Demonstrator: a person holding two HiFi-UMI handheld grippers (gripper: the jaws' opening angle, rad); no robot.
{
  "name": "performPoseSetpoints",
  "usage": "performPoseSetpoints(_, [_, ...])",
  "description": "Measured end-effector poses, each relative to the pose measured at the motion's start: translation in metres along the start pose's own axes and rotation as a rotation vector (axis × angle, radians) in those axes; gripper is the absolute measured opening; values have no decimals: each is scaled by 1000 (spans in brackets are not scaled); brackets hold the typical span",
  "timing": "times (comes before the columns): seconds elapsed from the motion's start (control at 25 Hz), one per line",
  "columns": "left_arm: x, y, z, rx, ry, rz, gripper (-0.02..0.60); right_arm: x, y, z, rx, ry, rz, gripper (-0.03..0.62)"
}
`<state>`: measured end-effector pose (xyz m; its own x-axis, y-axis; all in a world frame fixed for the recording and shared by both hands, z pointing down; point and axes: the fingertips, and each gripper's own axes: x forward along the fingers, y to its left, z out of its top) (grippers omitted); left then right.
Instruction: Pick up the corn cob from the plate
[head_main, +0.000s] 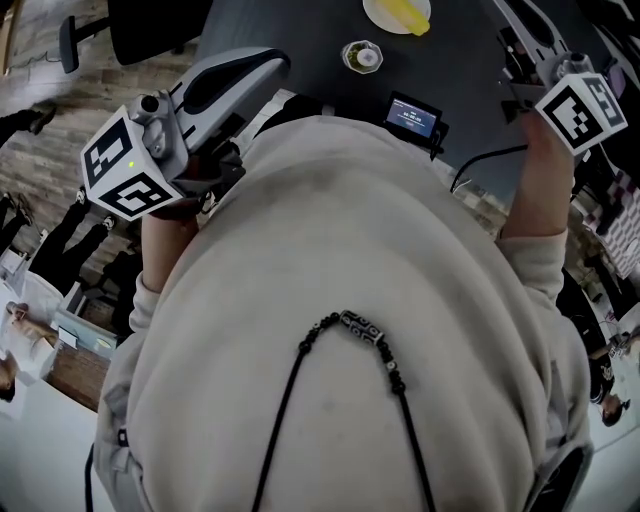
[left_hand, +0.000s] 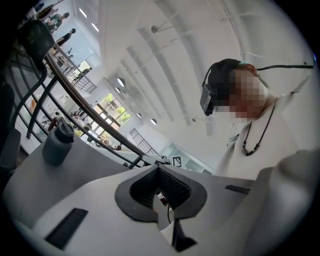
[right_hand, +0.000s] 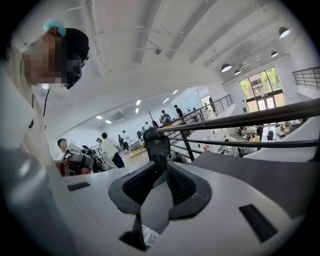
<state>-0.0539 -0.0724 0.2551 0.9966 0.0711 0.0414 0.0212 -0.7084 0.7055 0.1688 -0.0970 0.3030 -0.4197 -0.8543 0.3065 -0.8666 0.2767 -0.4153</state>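
Stage: not started, you are holding both grippers by your chest | left gripper (left_hand: 159, 170): fingers sitting together, empty | right gripper (right_hand: 161, 170): fingers standing slightly apart, nothing between | corn (head_main: 408, 14): lying on plate (head_main: 376, 19), well ahead of both fingertips | remaining: reaching, clamping, lifting.

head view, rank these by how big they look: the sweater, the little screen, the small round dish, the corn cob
1. sweater: largest by far, though it is also nearest the camera
2. little screen
3. small round dish and corn cob: they look alike, and the cob runs to the top edge, so I can't rank them
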Motion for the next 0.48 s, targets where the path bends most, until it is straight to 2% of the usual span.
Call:
performPoseSetpoints(0.16, [1, 12, -6, -12, -1, 23, 2, 13, -17, -17, 19, 28, 6, 91])
performPoseSetpoints(0.48, [-30, -7, 10, -15, -36, 78, 2, 32, -18, -24, 33, 98, 4, 154])
